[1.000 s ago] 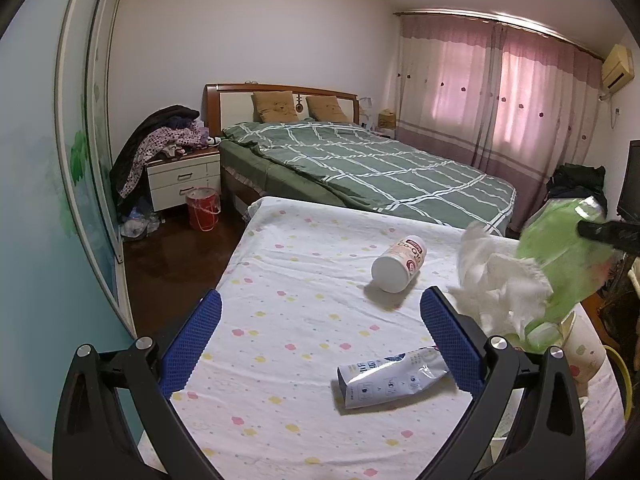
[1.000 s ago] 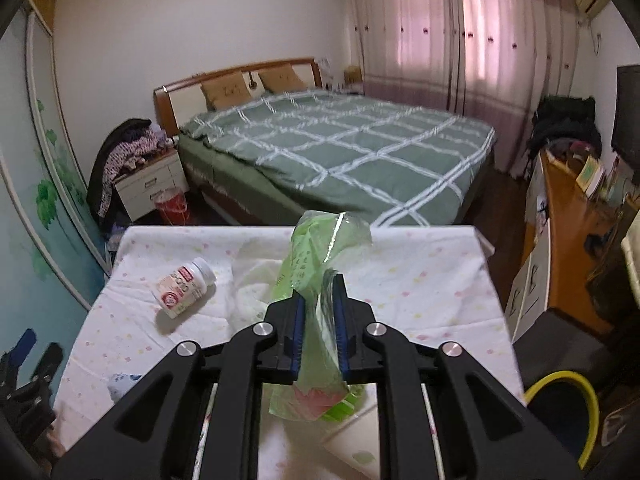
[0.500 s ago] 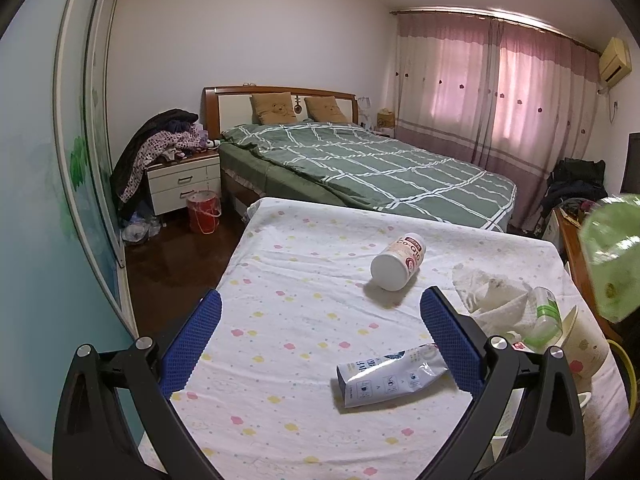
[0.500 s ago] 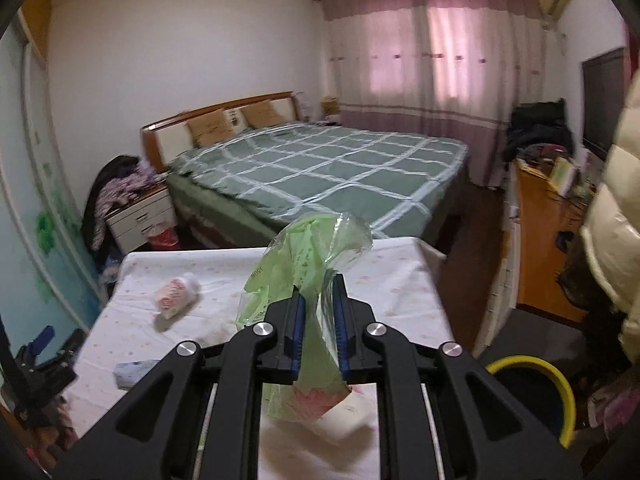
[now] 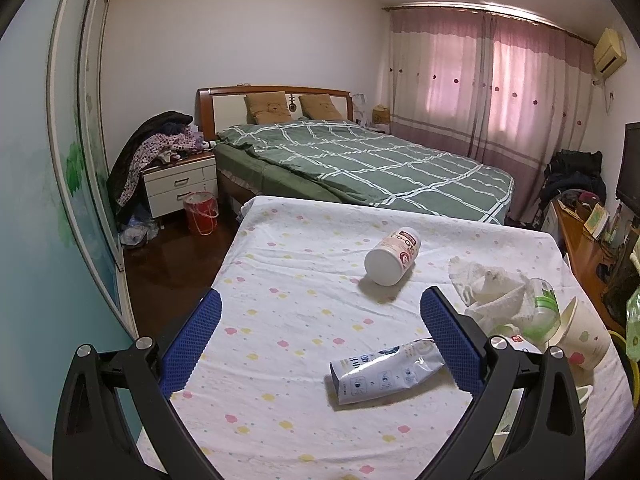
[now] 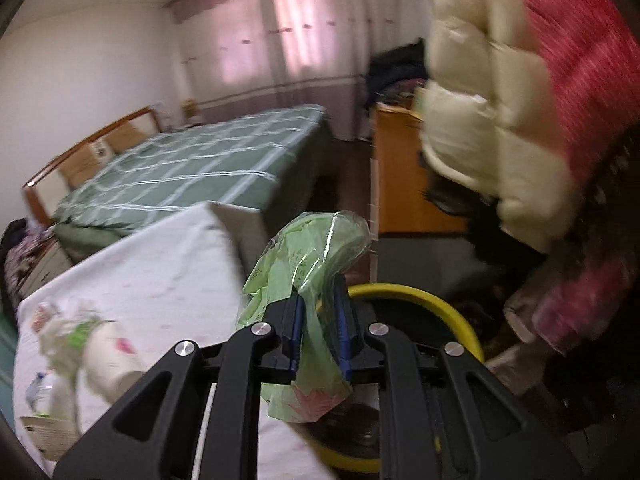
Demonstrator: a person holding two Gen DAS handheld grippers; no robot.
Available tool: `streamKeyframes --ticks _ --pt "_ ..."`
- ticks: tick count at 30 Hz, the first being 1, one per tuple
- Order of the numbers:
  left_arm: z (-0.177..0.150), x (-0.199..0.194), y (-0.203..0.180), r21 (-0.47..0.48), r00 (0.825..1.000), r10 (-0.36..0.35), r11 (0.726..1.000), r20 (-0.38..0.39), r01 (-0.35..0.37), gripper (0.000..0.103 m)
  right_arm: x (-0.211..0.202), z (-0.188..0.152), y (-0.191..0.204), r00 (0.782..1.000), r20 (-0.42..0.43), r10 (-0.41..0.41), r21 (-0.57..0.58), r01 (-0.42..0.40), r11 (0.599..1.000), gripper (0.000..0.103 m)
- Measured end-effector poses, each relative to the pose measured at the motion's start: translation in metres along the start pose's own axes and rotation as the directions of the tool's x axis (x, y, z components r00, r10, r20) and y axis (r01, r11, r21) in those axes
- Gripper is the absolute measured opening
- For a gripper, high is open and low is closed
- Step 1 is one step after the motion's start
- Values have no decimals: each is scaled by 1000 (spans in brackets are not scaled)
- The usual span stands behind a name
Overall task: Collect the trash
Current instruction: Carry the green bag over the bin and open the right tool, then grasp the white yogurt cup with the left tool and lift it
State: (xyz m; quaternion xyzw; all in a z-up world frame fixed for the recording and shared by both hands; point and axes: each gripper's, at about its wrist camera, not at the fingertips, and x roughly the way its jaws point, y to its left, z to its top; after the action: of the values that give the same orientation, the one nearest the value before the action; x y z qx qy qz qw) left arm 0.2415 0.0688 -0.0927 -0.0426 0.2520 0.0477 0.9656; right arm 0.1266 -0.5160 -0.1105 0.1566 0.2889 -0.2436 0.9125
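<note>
Left wrist view, left to right: the left gripper (image 5: 320, 332) hangs over the spotted tablecloth (image 5: 280, 320) with its blue pads spread wide and nothing between them. A crushed carton (image 5: 384, 372) lies just ahead, nearer the right-hand pad, its long axis running roughly left to right across the fingers. Farther off lies a white bottle (image 5: 394, 256) on its side. To the right sit a crumpled tissue (image 5: 488, 292), a clear bottle with a green band (image 5: 544, 312) and a paper cup (image 5: 584, 340).

Right wrist view, left to right: the table edge, then the right gripper (image 6: 318, 330), its pads pinching a green plastic wrapper (image 6: 304, 280) that stands up between them. The bin with the yellow rim (image 6: 440, 304) lies directly beyond and below the fingertips, beside the table. The wrapper probably sits over the bin mouth, so letting go looks like the next move; the right hand is the nearer to the bin. A person's padded sleeve (image 6: 480, 112) fills the right.
</note>
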Motion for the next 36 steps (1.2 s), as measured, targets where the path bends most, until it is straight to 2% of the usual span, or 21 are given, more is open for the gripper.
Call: streamKeyframes --ticks 5,7,9,12,24,29,32,36 --pt "0 0 -1 5 1000 -2 1000 0 2 98 23 -12 -22 996 -56 -68 20 70 997 19" --pt "0 1 -1 6 1000 -1 1000 -4 2 98 30 -17 -26 994 -68 -88 25 90 996 33" --pt "0 1 -2 8 1000 -2 1000 -7 2 98 35 -20 -30 992 -75 -101 27 103 994 41" --pt "0 1 -3 13 1000 -3 1000 -8 3 98 38 -24 -34 991 -78 -109 31 112 993 45" --pt "0 -4 -12 23 1000 -28 999 -5 28 98 47 -37 -22 992 -29 -123 40 124 991 47" --pt "1 -32 -24 30 998 -59 998 2 59 98 42 -36 -22 991 6 -134 45 133 990 47" --pt "-6 -58 -36 27 993 -118 993 -24 119 98 39 -36 -17 989 18 -145 29 145 989 47" --pt "-23 -77 -60 35 973 -205 977 -105 210 98 38 -37 -14 989 26 -149 18 148 989 53"
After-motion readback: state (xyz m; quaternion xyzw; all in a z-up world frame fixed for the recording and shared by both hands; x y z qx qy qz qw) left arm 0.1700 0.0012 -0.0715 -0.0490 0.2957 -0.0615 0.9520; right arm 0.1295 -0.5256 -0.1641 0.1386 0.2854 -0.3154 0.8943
